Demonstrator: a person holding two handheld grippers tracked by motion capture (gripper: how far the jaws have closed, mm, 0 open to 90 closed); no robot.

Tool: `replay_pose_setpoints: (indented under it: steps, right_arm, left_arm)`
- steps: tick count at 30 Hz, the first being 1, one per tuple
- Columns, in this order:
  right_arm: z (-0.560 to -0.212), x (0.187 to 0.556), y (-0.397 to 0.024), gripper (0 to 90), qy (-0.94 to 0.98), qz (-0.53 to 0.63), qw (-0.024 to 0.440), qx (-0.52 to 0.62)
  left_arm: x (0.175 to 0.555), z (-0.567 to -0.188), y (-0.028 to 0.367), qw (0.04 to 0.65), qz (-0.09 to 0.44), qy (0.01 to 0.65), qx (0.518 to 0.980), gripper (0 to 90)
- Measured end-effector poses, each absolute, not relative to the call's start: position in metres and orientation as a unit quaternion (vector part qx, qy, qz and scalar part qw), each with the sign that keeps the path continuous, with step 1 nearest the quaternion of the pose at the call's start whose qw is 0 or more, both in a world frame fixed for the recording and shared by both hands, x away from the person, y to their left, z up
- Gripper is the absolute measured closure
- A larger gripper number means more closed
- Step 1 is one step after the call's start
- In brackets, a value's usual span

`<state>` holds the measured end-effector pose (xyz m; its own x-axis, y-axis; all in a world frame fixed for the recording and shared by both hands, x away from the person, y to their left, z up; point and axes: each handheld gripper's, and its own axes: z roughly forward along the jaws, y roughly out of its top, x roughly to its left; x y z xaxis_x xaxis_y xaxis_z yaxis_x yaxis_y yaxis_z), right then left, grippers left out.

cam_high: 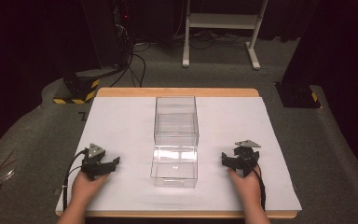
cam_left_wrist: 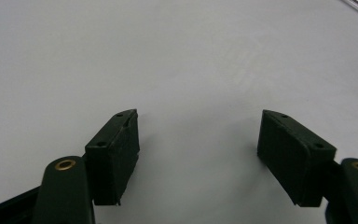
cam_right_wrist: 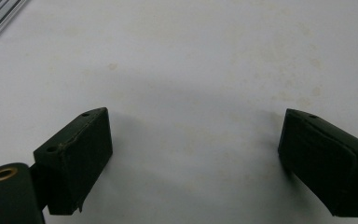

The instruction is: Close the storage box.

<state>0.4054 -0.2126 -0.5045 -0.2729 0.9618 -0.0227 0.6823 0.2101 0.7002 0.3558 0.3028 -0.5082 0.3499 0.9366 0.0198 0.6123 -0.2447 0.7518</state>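
Left side: the left gripper rested low over the white sheet near the table's front edge, held by the person's left hand. Its jaws stood wide apart with nothing between them; in the left gripper view, bare sheet lay between the pads.

Centre: a clear plastic box sat on the sheet between the two grippers, well apart from each. It looked like a drawer unit: an outer shell toward the back and a drawer part drawn out toward the person. No contents could be made out inside it.

Right side: the right gripper, in the right hand, mirrored the left. Jaws wide, empty, over faintly stained sheet in the right gripper view.

Progress, as a judgement: nothing had been grasped. Both grippers flanked the box without contact, so the handling of the box, probably sliding the drawer relative to the shell, remained wholly to be done. The approach to the box was the step left first.
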Motion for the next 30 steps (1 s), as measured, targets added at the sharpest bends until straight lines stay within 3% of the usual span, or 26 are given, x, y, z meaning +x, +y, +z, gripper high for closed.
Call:
replay_pose_setpoints:
  steps: [30]
  right_arm:
    - [-0.5033,0.4051,-0.215,13.1,0.742,0.299,0.237,0.551]
  left_arm:
    - [0.3559,-0.5084,0.3027,0.335,0.241,0.519,0.749,28.9]
